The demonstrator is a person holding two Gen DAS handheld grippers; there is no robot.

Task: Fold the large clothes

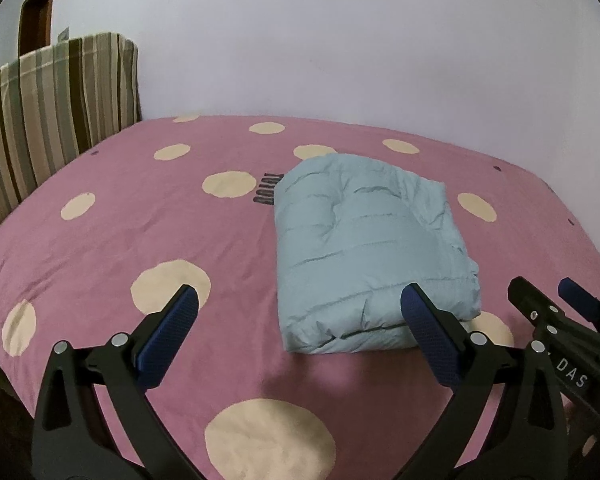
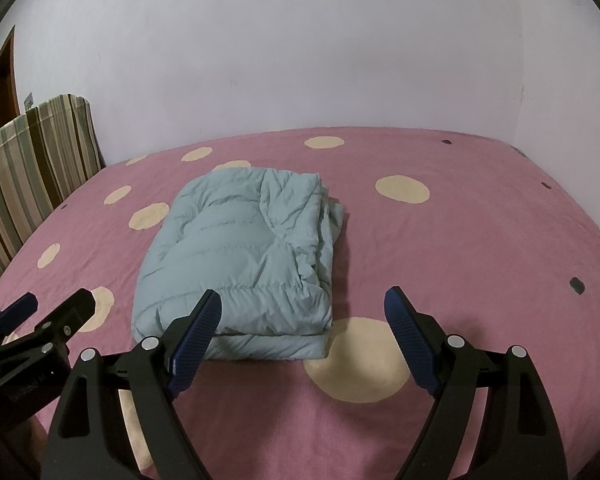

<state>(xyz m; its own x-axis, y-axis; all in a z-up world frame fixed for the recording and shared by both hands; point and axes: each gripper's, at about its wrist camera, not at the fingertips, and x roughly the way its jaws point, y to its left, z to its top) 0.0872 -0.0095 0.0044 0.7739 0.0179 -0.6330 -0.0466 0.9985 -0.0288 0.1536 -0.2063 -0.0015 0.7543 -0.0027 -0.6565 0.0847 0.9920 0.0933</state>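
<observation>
On the bed [image 1: 120, 232], near its middle, a pale blue quilted jacket [image 1: 364, 248] lay folded into a compact, puffy block. Its rounded fold ran along one side; the loose layered edges stacked along the other side, toward the right gripper.

Both grippers hung above the near edge of the bed, short of the jacket and not touching it. The left gripper [image 1: 300, 312] had its fingers [image 1: 172, 336] spread wide and held nothing. The right gripper [image 2: 304, 312] was likewise released and empty, its fingers [image 2: 410, 340] well apart.

Handling, by judgement: the jacket looked light, soft and springy, with a smooth shell likely to slip. A padded block of this kind would tend to puff open if released carelessly. The best hold would be at the near corners, pinching through all layers; the loose stacked edges would need catching together, or single layers could peel away. The task appeared at or near completion.

Surroundings: the bed carried a pink cover with cream dots. A striped cushion [image 1: 56, 120] stood at the far left against the wall [image 1: 340, 40], well apart from the jacket. A brown door frame [image 1: 36, 4] showed behind it. Nothing stood between the grippers and the jacket.
</observation>
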